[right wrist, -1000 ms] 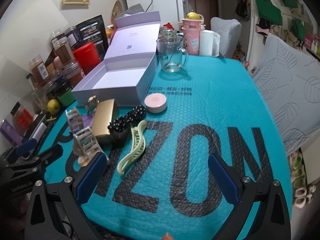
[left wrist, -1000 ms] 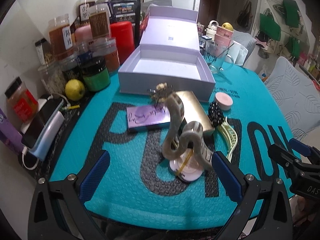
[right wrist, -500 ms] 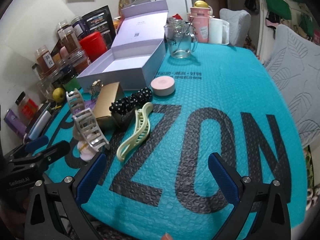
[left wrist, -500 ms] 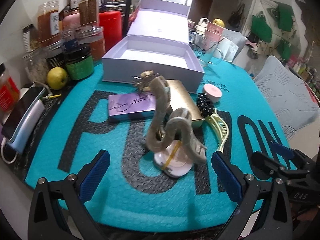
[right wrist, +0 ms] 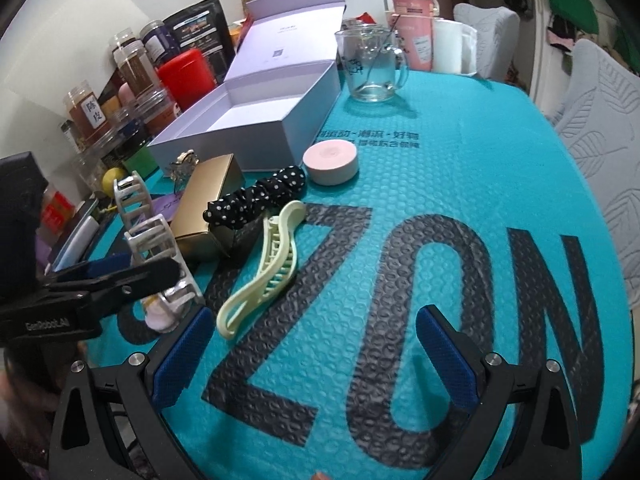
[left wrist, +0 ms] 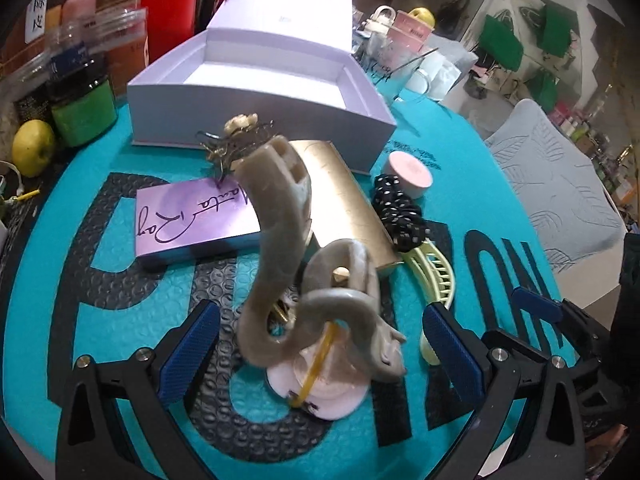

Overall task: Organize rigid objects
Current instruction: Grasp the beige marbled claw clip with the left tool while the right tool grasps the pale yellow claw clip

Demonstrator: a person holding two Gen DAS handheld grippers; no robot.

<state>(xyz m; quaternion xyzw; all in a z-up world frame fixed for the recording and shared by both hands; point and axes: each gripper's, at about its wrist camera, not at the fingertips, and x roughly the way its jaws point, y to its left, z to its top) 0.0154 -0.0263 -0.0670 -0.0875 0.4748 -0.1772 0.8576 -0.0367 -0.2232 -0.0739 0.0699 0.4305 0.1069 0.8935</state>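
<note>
Right now the left gripper (left wrist: 316,354), jaws wide w/ nothing held, straddles the grey claw clip (left wrist: 308,280) dead ahead atop a pink disc (left wrist: 320,390), so close on its thick spine, not the teeth, then carry to the box (left wrist: 264,80) beyond; right gripper (right wrist: 312,356) idles open.

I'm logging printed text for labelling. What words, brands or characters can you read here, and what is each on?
"陈皮": white label on a brown jar.
"GenRobot.AI": side of the left gripper.
"ZON": big black letters on the teal mat.
Handwritten script on the purple box: unclear.
Small dark Chinese line on the mat: too small to read.
</note>
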